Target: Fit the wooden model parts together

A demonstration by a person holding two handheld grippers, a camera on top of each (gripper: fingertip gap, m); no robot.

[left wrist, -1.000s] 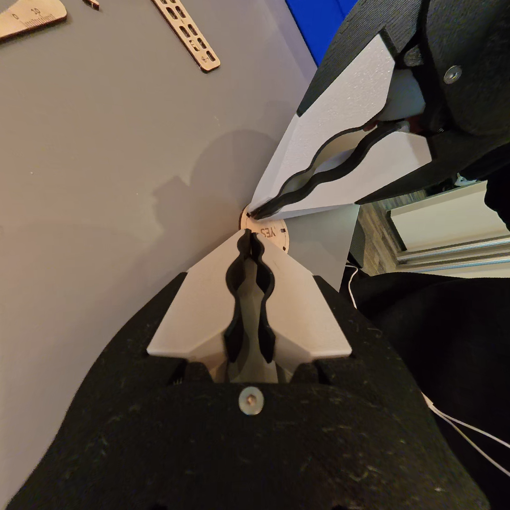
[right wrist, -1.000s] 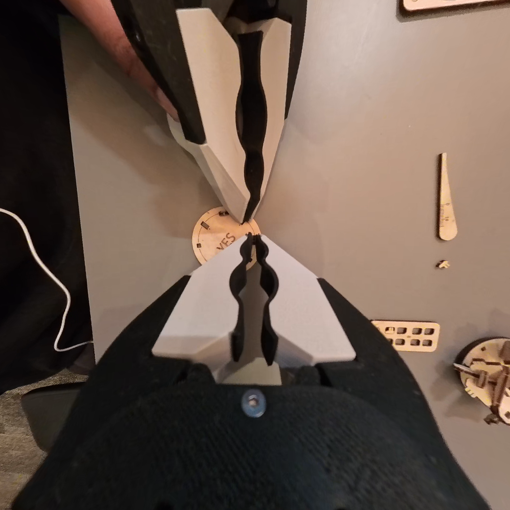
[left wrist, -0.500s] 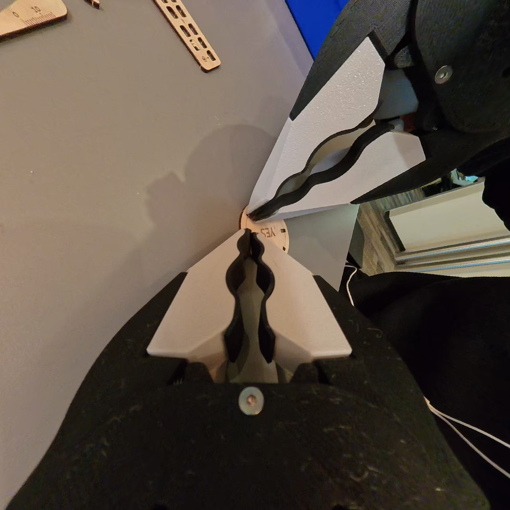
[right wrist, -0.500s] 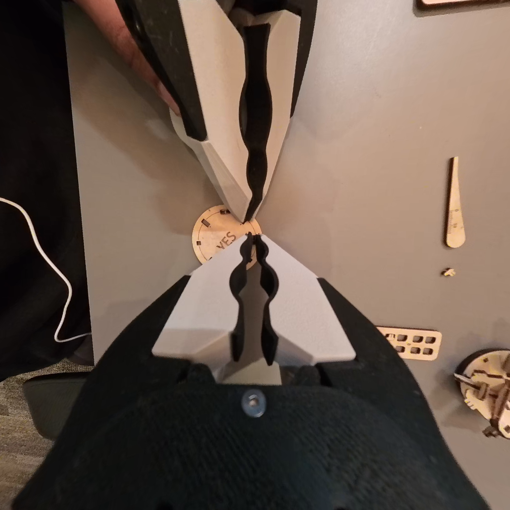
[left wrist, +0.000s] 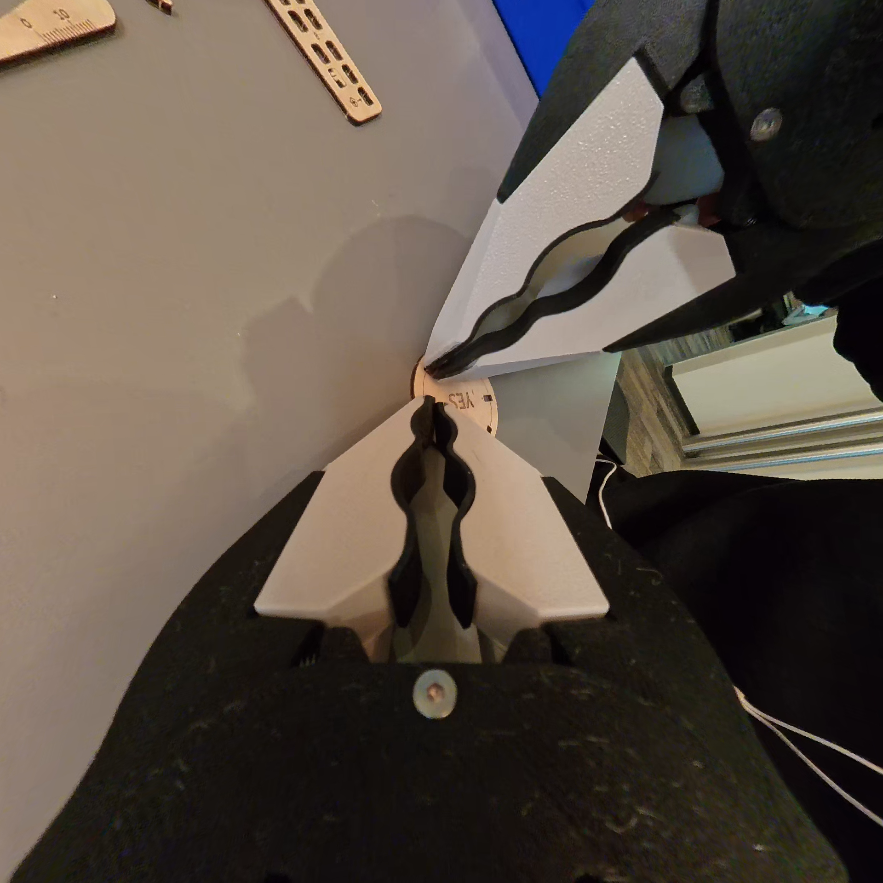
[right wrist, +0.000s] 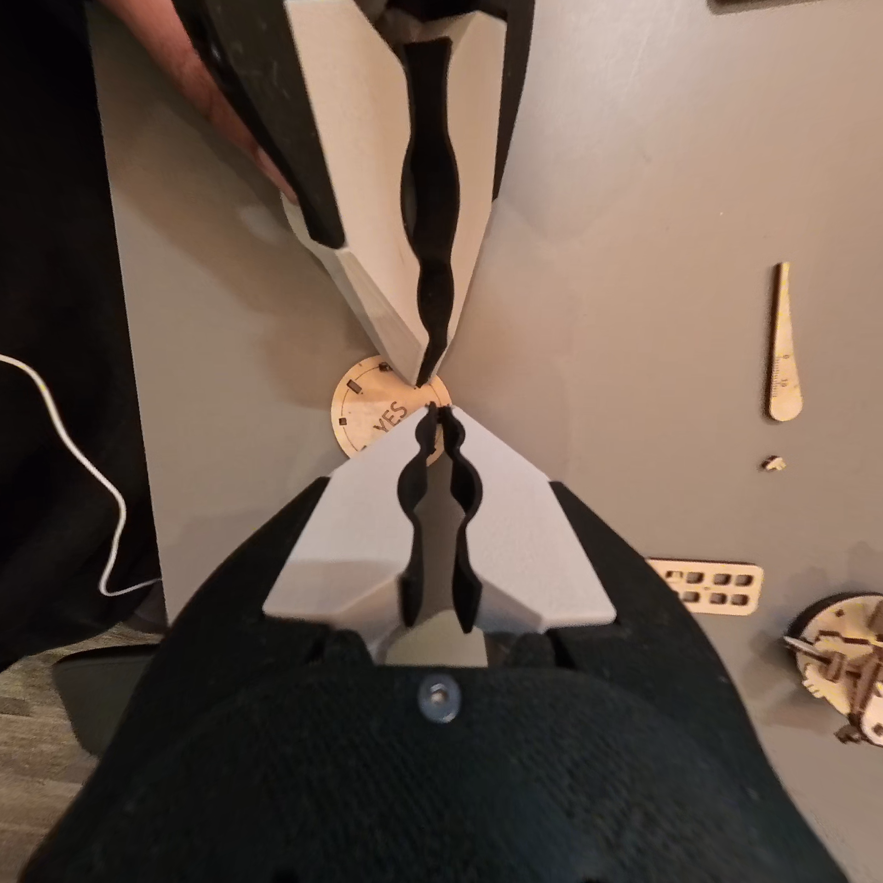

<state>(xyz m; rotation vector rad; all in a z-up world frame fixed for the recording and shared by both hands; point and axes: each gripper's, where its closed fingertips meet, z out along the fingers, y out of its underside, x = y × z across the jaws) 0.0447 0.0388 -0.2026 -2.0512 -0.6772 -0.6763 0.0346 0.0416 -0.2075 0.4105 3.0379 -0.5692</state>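
Observation:
A round wooden disc with engraved marks lies flat near the edge of the grey table. My left gripper is shut, and its tips rest on the disc's rim. My right gripper is shut too, with its tips on the disc from the opposite side. The right gripper also shows in the left wrist view, and the left gripper in the right wrist view. The two pairs of tips stand close together, almost facing. I see nothing between either pair of pads.
A slotted wooden strip and a tapered wooden gauge lie farther off. In the right wrist view there is a gauge, a tiny piece, a slotted plate and a round wooden assembly. A white cable hangs past the table's edge. Both grippers' tips are close together, under 4 cm apart. From the right gripper's tips to the gauge is close to 12 cm. My left wrist view looks at it from another angle.
Both grippers stay shut with their tips on the disc. The right gripper's view has shifted only slightly; the disc has not visibly moved.

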